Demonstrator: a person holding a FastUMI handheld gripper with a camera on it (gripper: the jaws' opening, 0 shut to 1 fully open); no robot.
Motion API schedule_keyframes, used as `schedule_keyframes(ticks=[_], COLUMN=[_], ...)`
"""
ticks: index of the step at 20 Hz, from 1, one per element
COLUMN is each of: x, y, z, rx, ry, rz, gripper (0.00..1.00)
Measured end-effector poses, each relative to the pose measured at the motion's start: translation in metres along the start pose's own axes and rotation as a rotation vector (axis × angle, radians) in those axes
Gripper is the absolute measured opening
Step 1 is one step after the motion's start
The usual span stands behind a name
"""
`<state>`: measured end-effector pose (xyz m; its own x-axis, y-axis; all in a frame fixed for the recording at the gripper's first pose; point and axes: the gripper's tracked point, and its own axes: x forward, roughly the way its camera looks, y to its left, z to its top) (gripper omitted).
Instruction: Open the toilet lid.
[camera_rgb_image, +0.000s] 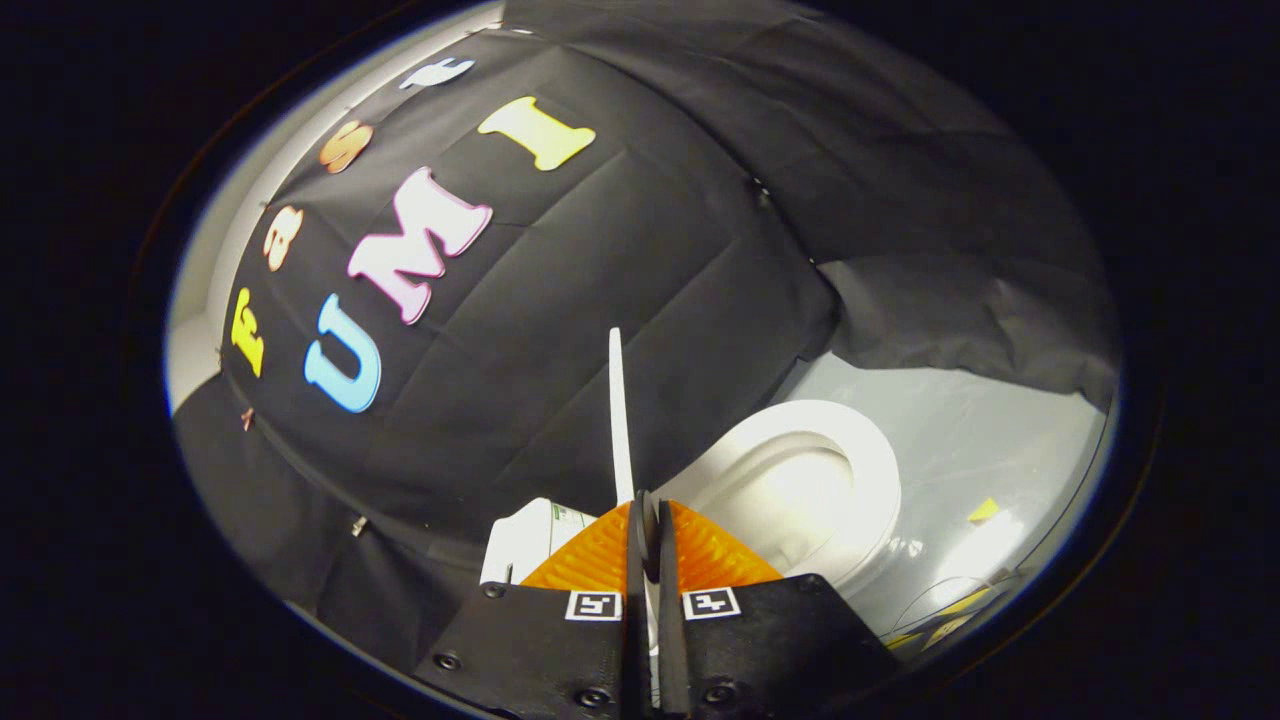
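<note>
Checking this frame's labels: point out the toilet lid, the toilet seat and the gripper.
toilet lid (618, 420): gripper view, on its thin raised edge, pinched between the fingers.
toilet seat (878, 480): gripper view, on the white ring's far side.
gripper (648, 535): gripper view, midway between the fingertips.

gripper (645, 520) | fingers (600, 555) closing together on a thin raised edge | both sides pressing | pointing forward, tilted

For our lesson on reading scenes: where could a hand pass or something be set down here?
Free: bare grey floor beyond the toilet bowl, under the cloth wall's hem. Crowded: the gripper, shut on the raised lid, beside the tank; cables and tape marks clutter the near floor.
</note>
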<state>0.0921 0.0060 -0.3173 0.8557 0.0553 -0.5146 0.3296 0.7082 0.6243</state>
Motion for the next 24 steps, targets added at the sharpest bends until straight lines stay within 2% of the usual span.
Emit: schedule_keyframes(ticks=[5,12,19,24], x=[-0.009,-0.013,-0.013,-0.009], y=[0.046,0.125,0.185,0.224], z=[-0.011,-0.037,-0.073,-0.105], rx=[-0.162,-0.444,-0.65,-0.847], ry=[-0.019,-0.06,-0.109,-0.139], rz=[-0.036,-0.04,-0.056,-0.059], gripper=[0.07,0.07,0.07,0.07])
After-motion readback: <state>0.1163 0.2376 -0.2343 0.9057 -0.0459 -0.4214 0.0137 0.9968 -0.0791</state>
